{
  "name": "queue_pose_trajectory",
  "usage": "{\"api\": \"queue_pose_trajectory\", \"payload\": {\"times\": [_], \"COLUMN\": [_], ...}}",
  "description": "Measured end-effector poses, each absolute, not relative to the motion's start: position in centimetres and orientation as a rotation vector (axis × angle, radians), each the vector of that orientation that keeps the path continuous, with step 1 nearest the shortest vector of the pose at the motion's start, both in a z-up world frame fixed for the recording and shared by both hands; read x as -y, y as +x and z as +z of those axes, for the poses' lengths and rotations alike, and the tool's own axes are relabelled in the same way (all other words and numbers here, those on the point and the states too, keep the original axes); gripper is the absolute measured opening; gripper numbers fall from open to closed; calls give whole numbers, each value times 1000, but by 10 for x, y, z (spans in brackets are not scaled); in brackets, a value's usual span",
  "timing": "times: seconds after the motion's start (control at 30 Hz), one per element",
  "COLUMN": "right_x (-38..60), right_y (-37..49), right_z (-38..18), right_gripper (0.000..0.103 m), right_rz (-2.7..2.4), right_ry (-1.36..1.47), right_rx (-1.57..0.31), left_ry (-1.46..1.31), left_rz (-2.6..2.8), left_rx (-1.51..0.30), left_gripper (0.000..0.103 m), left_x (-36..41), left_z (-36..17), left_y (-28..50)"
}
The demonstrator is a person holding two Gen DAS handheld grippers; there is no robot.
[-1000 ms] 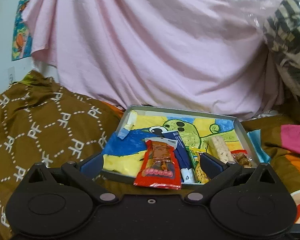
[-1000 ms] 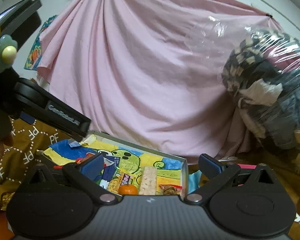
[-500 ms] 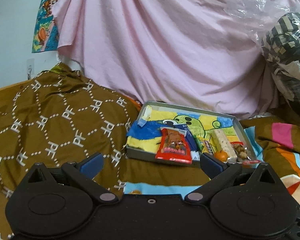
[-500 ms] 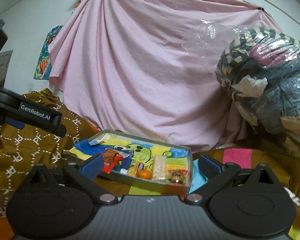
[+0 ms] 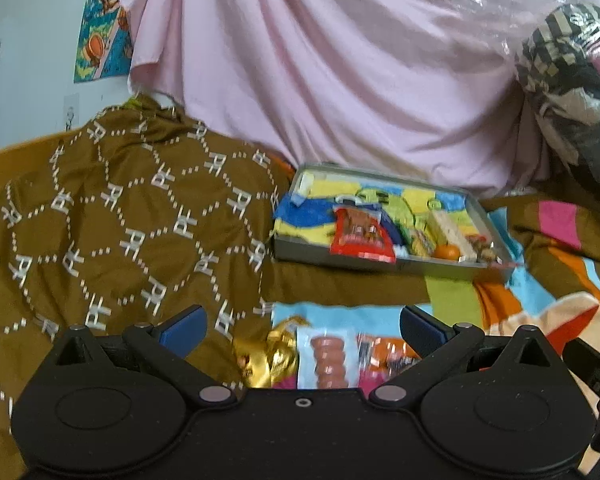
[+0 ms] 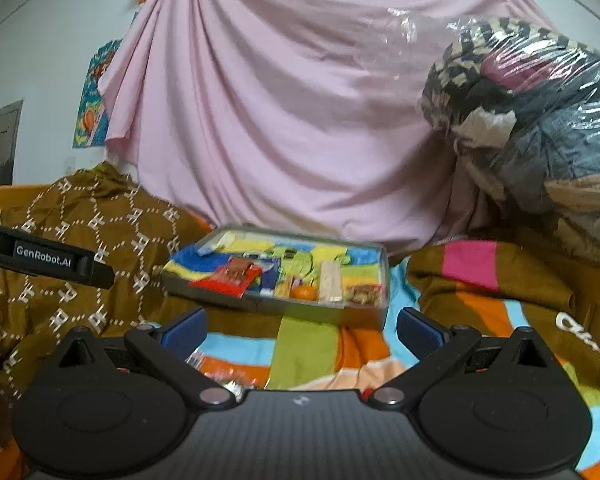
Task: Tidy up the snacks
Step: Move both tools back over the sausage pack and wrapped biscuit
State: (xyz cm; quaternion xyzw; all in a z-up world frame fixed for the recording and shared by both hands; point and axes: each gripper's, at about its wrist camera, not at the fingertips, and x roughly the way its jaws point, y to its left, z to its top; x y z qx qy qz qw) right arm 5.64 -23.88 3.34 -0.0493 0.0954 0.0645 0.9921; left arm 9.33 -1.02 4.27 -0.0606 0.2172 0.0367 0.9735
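Snacks: tray (image 5: 372, 260) ahead of both tongs, well apart.
Left tongs (image 5: 302, 326) and right tongs (image 6: 300, 326) spread wide, empty; loose packets (image 5: 328, 360) beneath left pair.

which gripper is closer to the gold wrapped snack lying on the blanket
Left. The gold wrapped snack lies just ahead of the open left gripper, between its fingers. The open right gripper hovers further right over the striped blanket, snack not visible there.

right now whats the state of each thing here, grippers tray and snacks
left gripper: open, holding nothing
right gripper: open, holding nothing
tray: on the bed, holding several snacks
red packet: in the tray, overhanging its near rim
orange: in the tray
sausage pack: loose on the blanket
gold wrapper: loose on the blanket
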Motion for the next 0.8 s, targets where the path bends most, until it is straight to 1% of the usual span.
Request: {"api": "queue_pose_trajectory", "payload": {"times": [0.47,0.8], "right_x": [223,214], "right_y": [63,73], "right_z": [10,-3], "right_gripper": [103,103], "right_rz": [209,244], "right_ry": [-109,-144], "right_rx": [-401,-507], "left_ry": [-85,-76], "left_rz": [63,48], "left_rx": [-552,-628], "left_gripper": [102,102], "left_x": [-1,-3], "left_z": [-2,-15], "left_y": [84,91]}}
